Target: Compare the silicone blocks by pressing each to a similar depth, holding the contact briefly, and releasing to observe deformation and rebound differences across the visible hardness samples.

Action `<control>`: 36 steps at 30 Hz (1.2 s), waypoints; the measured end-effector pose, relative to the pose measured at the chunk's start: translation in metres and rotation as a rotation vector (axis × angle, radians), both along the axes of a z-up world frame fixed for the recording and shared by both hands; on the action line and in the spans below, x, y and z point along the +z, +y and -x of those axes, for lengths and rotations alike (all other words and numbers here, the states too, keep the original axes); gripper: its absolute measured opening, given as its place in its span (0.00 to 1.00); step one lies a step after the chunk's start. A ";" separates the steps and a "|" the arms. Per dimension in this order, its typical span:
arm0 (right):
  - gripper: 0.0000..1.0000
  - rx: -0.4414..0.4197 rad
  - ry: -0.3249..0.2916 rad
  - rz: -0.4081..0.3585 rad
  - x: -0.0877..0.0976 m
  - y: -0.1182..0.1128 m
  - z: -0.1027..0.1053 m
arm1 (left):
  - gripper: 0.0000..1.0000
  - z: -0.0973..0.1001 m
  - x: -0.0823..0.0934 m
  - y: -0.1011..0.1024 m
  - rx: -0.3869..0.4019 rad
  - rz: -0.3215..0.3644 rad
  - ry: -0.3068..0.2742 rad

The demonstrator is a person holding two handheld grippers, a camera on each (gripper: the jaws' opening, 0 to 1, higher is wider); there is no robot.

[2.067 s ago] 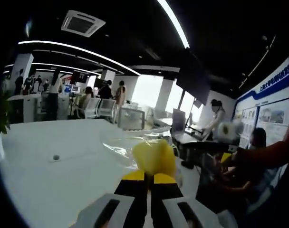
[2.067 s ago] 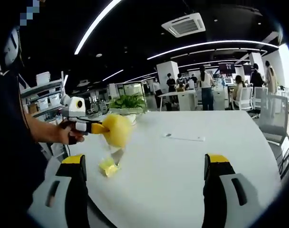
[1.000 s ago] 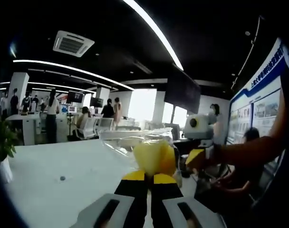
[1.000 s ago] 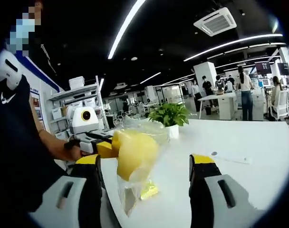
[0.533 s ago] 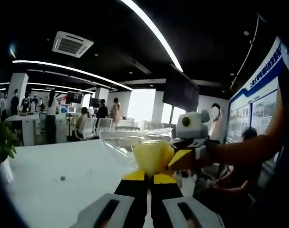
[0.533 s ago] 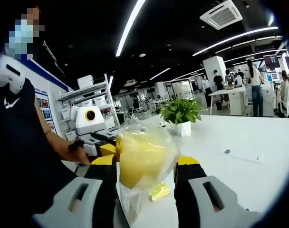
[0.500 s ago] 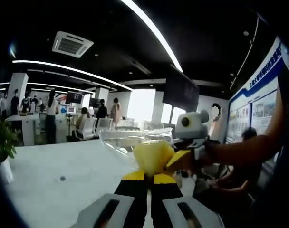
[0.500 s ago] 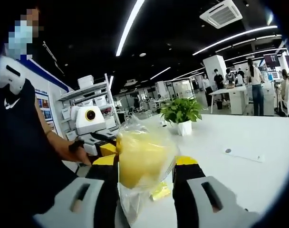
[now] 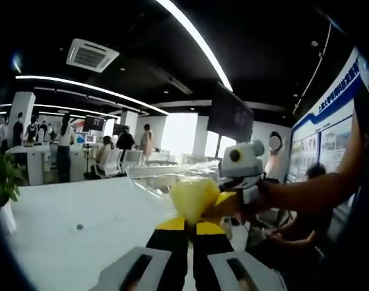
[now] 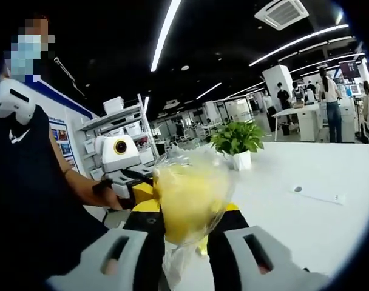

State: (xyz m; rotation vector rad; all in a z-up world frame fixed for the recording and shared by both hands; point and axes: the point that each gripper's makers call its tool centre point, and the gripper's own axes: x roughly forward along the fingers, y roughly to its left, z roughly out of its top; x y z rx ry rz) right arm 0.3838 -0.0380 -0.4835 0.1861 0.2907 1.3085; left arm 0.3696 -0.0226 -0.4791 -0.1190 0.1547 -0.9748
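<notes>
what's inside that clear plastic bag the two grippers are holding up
A soft yellow block fills the clear plastic bag, squeezed between the right hand-held gripper; the left hand-held gripper pinches it too. Anything behind the block inside the bag is hidden.

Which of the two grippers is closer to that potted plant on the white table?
Hard to tell. Both the left gripper and right gripper clamp the yellow block, with the plant beyond them.
</notes>
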 end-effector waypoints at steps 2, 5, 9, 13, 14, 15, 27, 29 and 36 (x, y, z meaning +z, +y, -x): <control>0.17 0.003 0.005 0.005 0.000 0.001 0.001 | 0.00 0.000 0.000 0.000 0.004 -0.005 -0.003; 0.13 0.011 -0.006 0.016 0.002 0.004 0.003 | 0.00 0.000 0.000 0.003 0.014 -0.002 -0.001; 0.08 0.017 0.014 0.018 0.002 0.009 0.001 | 0.00 -0.002 -0.001 0.007 0.033 -0.014 -0.006; 0.06 0.029 0.009 0.033 0.002 0.013 0.003 | 0.00 -0.003 -0.002 0.011 0.037 -0.014 0.002; 0.06 0.032 0.017 0.034 0.002 0.014 0.003 | 0.00 -0.003 -0.002 0.012 0.037 -0.015 0.004; 0.05 0.041 0.011 0.035 0.002 0.014 0.004 | 0.00 -0.002 -0.002 0.012 0.036 -0.016 0.004; 0.00 0.032 -0.021 0.059 0.007 0.028 -0.006 | 0.02 -0.013 0.003 0.028 0.070 -0.014 -0.004; 0.00 0.023 0.050 0.066 0.003 0.029 -0.006 | 0.03 -0.013 0.001 0.030 0.069 -0.027 0.001; 0.00 0.042 0.010 0.067 0.006 0.032 -0.007 | 0.04 -0.015 0.001 0.033 0.078 -0.006 0.013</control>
